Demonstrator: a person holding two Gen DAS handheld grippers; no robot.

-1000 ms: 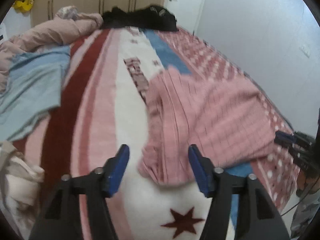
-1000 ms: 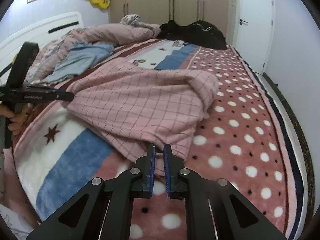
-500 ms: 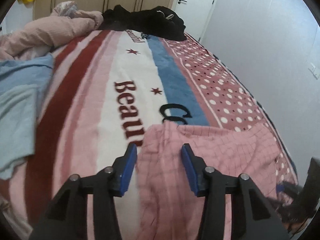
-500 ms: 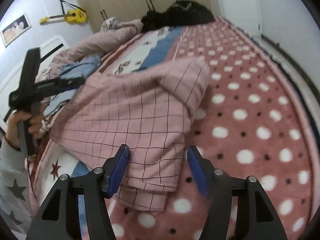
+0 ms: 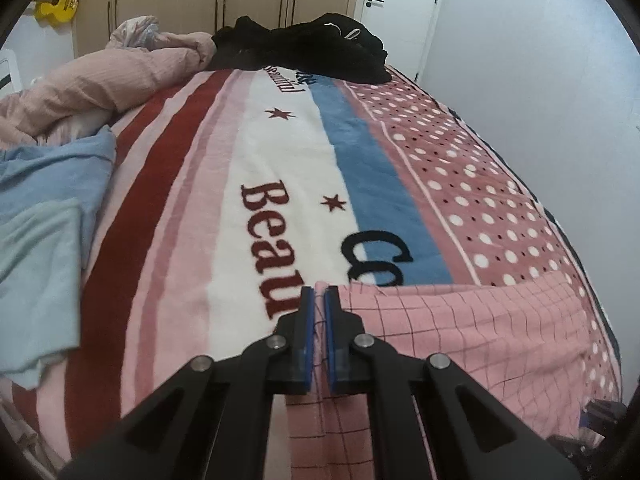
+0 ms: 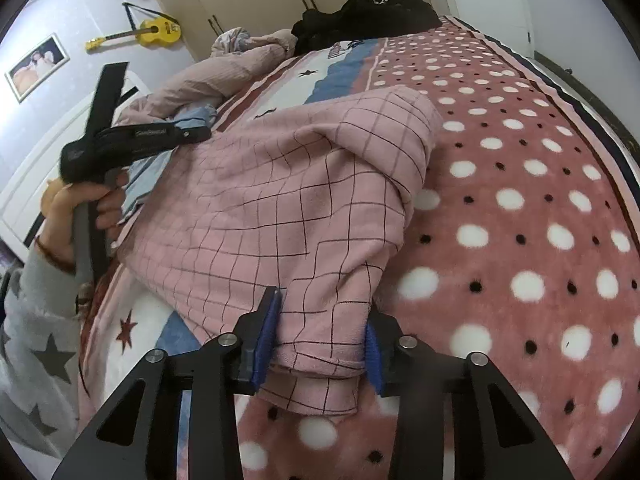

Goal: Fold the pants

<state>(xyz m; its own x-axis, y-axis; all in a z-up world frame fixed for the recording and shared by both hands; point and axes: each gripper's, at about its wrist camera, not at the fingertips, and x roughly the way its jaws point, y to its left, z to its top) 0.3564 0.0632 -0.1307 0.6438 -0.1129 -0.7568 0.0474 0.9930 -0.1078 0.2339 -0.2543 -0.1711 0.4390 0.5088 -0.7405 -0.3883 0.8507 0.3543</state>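
Observation:
The pink checked pants (image 5: 472,336) lie crumpled on the patterned bed blanket (image 5: 280,160). My left gripper (image 5: 319,300) is shut on a corner edge of the pants, with the fabric pinched between its blue pads. In the right wrist view the pants (image 6: 280,200) form a heap in the middle of the bed. My right gripper (image 6: 320,328) is open, its jaws on either side of a folded end of the pants. The left gripper (image 6: 132,140) and the hand holding it show at the left of that view.
Light blue clothes (image 5: 44,216) lie at the left of the bed. A pink duvet (image 5: 100,84) and a black garment pile (image 5: 312,48) sit at the far end. A white wall (image 5: 540,60) runs along the right side, wardrobes behind.
My left gripper moved onto the pants' corner and shut on it. My right gripper opened and now straddles the near end of the pants.

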